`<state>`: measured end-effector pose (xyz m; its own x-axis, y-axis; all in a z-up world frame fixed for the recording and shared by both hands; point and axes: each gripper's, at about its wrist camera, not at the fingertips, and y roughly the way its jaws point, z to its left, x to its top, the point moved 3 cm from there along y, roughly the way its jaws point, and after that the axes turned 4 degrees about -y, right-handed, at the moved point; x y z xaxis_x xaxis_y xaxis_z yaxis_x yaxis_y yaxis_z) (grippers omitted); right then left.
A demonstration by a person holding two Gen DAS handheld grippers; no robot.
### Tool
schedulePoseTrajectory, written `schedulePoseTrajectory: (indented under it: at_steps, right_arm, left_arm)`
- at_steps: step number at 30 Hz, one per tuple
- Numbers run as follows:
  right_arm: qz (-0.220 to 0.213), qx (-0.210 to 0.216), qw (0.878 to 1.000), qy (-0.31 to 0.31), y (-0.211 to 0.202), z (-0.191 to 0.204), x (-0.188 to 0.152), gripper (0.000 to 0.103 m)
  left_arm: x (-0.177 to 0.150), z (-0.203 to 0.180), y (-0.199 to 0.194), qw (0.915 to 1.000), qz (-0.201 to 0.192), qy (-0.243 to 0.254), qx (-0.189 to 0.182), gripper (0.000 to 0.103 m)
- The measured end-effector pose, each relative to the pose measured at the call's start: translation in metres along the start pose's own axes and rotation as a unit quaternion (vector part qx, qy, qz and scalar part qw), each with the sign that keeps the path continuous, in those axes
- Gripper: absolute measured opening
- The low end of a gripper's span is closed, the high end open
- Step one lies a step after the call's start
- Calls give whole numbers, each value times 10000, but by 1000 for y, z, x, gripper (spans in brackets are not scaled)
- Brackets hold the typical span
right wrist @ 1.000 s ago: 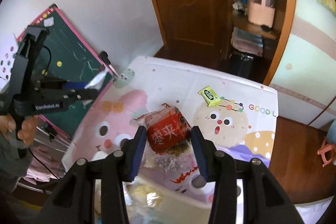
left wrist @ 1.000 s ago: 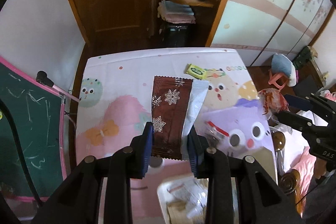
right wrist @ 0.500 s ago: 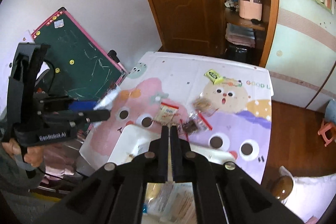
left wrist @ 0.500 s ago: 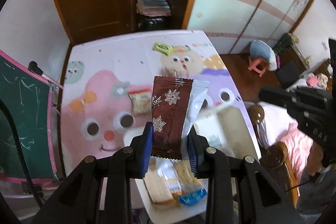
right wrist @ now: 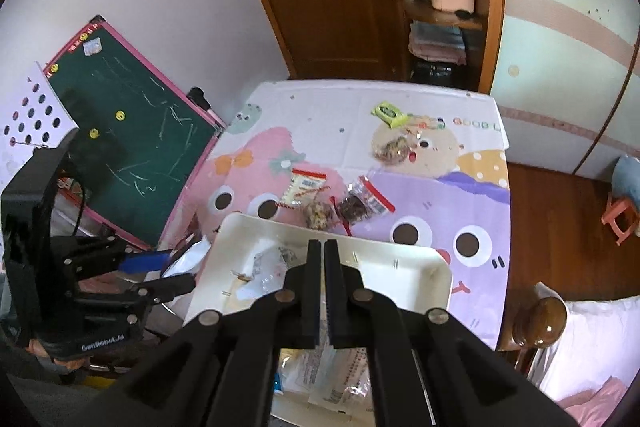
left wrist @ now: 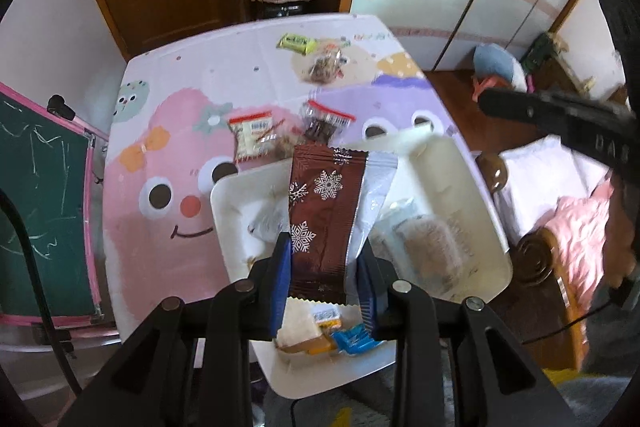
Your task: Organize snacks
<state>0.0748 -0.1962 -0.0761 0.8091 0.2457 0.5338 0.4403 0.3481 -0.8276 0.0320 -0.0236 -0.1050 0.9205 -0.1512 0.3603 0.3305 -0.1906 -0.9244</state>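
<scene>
Left gripper (left wrist: 325, 277) is clamped on a brown snowflake packet (left wrist: 326, 215) with a silver side, held upright above the white tray (left wrist: 460, 163). Right gripper (right wrist: 323, 281) has its jaws pressed together with nothing between them, positioned over the near part of the tray (right wrist: 424, 267).

The tray sits on the near edge of the surface (left wrist: 168, 227), which is covered by a cartoon-print cloth. Inside the tray: a clear-wrapped brown cake (left wrist: 430, 247), a blue wrapper (left wrist: 354, 339) and a pale wrapped piece (left wrist: 298, 329), all near the front.

Still on the surface beyond the tray: a white packet with red top (left wrist: 252, 137), a dark packet with red strip (left wrist: 324, 125) just beside it, a clear bag of mixed bits (left wrist: 324, 67) farther back, and a yellow-green packet (left wrist: 296, 43) near the far edge
</scene>
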Motion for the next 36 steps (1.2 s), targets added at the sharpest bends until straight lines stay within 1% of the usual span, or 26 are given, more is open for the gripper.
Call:
schedulePoseTrajectory:
  at_steps: [7, 9, 11, 12, 15, 17, 20, 22, 23, 36]
  right_arm:
    - [315, 17, 9994, 122, 25, -2, -13, 2]
    - [363, 21, 9993, 118, 29, 0, -15, 2]
    - [392, 16, 9992, 127, 32, 2, -18, 2]
    - [403, 8, 9991, 138, 32, 3, -19, 2]
    - [498, 73, 9985, 203, 35, 5, -23, 2]
    - [560, 151, 9979, 282, 36, 6, -26, 4]
    - [608, 200, 9971, 417, 36, 6, -30, 16]
    - [580, 185, 9971, 466, 33, 5, -33, 27]
    - [559, 185, 9971, 478, 31, 6, -34, 29]
    - [549, 155, 9971, 499, 26, 10, -38, 30]
  left_arm:
    - [-25, 5, 29, 9986, 521, 63, -34, 30]
    - [-30, 4, 34, 9979, 637, 103, -75, 40]
    - [-35, 2, 38, 9974, 699, 163, -15, 77]
    - [-37, 2, 38, 9975, 674, 192, 40, 80]
    - [-41, -1, 38, 9976, 627, 279, 128, 81]
    - [-42, 0, 38, 9977, 629, 231, 141, 81]
    - [-41, 4, 35, 9980, 601, 140, 139, 81]
    - [-39, 6, 32, 9985, 532, 78, 133, 81]
    - [-38, 7, 31, 9986, 499, 60, 140, 81]
    - [-27, 17, 18, 9994, 203, -157, 235, 81]
